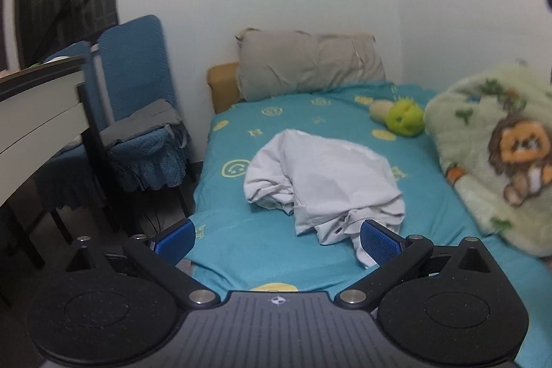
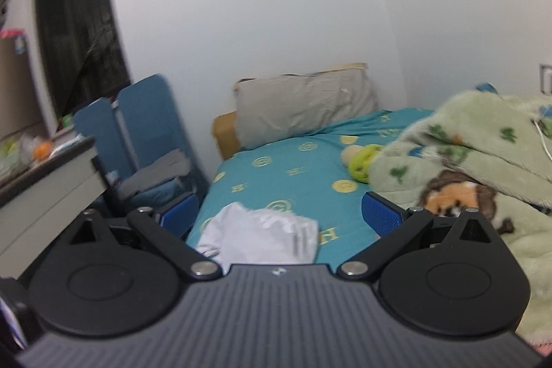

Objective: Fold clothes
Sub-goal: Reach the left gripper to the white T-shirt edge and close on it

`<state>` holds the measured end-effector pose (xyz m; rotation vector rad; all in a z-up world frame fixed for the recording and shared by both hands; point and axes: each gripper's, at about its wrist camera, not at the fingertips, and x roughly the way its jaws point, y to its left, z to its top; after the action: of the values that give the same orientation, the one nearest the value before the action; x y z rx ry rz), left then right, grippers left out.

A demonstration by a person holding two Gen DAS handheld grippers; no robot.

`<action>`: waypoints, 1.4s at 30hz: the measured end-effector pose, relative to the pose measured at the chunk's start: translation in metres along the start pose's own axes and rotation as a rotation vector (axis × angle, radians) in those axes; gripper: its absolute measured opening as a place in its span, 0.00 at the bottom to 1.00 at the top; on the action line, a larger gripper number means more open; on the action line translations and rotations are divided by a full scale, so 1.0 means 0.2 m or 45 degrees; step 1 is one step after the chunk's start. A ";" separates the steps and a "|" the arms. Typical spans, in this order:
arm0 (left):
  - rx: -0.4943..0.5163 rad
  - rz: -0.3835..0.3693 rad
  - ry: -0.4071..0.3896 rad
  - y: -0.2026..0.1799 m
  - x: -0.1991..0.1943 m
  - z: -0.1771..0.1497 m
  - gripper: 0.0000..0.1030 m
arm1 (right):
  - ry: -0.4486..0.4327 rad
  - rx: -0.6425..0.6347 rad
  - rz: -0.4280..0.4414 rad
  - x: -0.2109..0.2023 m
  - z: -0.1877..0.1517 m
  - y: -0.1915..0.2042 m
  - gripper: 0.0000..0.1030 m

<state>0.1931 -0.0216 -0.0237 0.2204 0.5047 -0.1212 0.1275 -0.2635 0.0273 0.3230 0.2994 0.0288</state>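
A crumpled white shirt (image 1: 321, 181) lies in a heap on the teal bed sheet (image 1: 241, 247). My left gripper (image 1: 276, 237) is open and empty, held just short of the shirt's near edge, its blue right pad (image 1: 379, 238) close to a hanging fold. In the right wrist view the shirt (image 2: 262, 237) sits low, partly hidden behind the gripper body. My right gripper (image 2: 279, 216) is open and empty, above and in front of the shirt.
A grey pillow (image 1: 310, 64) leans at the bed's head. A green plush toy (image 1: 403, 116) and a lion-print fleece blanket (image 1: 493, 154) lie on the bed's right side. A blue covered chair (image 1: 138, 112) and a desk (image 1: 34, 112) stand left of the bed.
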 end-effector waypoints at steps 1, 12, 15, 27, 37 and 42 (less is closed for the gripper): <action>0.025 -0.004 0.019 -0.02 0.08 0.00 0.99 | -0.003 0.037 -0.011 0.02 -0.01 -0.05 1.00; 0.363 0.016 0.141 -0.27 0.91 -0.05 0.84 | 0.235 0.353 -0.090 0.35 -0.30 -0.39 0.99; 0.436 0.046 0.128 -0.27 1.05 -0.09 0.63 | 0.274 0.386 -0.092 0.46 -0.33 -0.42 0.99; 0.059 -0.147 -0.110 -0.11 0.85 -0.01 0.07 | 0.399 0.333 -0.134 0.75 -0.48 -0.39 0.99; -0.205 -0.429 -0.288 -0.13 0.03 0.11 0.07 | 0.320 0.251 -0.153 0.63 -0.50 -0.32 0.99; -0.198 -0.441 -0.263 -0.11 -0.18 0.03 0.07 | 0.268 0.242 -0.171 0.53 -0.47 -0.32 0.99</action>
<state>0.1608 -0.0433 -0.0043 -0.0343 0.3404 -0.4365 0.1990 -0.2865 -0.1087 0.4889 0.5339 -0.0988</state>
